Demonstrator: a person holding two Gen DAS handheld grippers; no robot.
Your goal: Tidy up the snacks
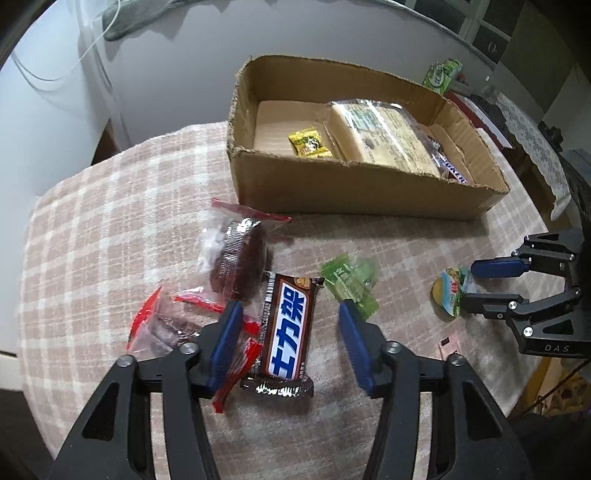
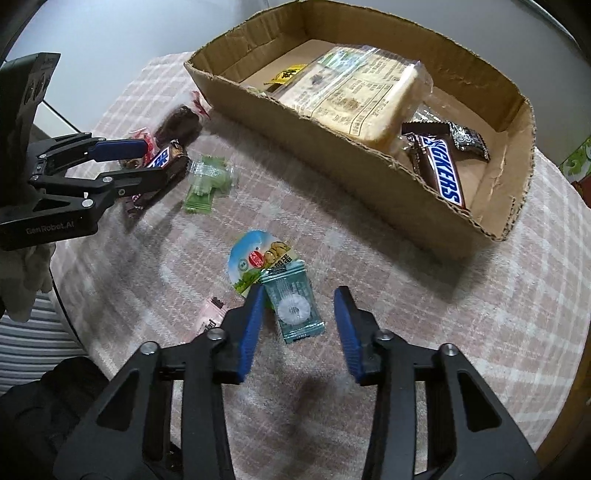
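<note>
Brown Snickers bars: one in cardboard box (image 2: 332,122), one outside.

From my seat I see the checked cloth (image 1: 92,229) covering the table, pink and cream squares running to every edge. Behind it stands a pale wall (image 1: 177,55) with 1 thin white cable (image 1: 79,55) looping down beside a grey-green rag (image 1: 122,22). At the far right I make out a dark cabinet (image 1: 491,33) and a lace-patterned cover (image 1: 532,136) hanging over something I cannot identify.
</note>
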